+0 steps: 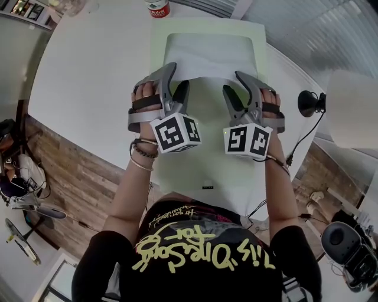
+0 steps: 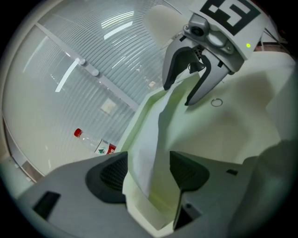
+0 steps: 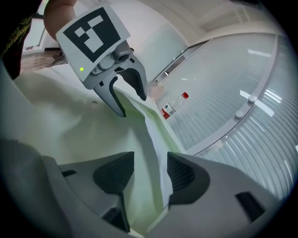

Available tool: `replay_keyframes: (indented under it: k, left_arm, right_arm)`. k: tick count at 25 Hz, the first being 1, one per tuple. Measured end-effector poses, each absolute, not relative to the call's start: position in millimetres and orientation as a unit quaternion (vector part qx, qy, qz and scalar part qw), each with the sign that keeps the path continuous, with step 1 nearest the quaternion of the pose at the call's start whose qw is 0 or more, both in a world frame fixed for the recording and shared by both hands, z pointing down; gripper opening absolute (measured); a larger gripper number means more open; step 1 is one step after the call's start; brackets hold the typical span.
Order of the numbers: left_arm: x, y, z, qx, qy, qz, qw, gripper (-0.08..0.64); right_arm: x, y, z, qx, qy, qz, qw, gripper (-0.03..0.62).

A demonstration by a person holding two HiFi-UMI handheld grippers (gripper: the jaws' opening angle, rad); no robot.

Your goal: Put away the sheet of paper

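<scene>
The thin white sheet of paper [image 1: 209,56] looks smooth and matt. The pale green mat [image 1: 204,168] under it is dull and soft-looking. The big white table [image 1: 88,76] is smooth and a bit shiny. The left gripper [image 1: 177,75] and right gripper [image 1: 233,81] are smooth grey plastic with black bumpy pads [image 2: 109,174]. The clear plastic bottle [image 1: 157,7] shines. The brown plank floor [image 1: 71,177] looks like rough wood.

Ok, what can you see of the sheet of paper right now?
The sheet of paper is plain white, thin and unprinted as far as it shows. Its far part lies flat on the pale green mat; its near edge stands up in a curl, running between the open jaws of the left gripper and right gripper, neither clamping it.
</scene>
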State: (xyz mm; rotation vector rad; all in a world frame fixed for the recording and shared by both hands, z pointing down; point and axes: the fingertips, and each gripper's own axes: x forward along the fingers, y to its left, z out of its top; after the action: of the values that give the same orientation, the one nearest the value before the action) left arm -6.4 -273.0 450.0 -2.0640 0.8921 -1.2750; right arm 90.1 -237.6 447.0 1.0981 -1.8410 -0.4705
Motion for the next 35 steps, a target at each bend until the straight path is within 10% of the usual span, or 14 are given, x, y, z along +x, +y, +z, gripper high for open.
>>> replay_keyframes:
  k: [35]
  left_arm:
    - [-22, -218, 435, -0.777, 0.359, -0.450, 0.256, 0.275]
  right_arm:
    - [76, -180, 444, 0.477, -0.738, -0.163, 0.449, 0.209]
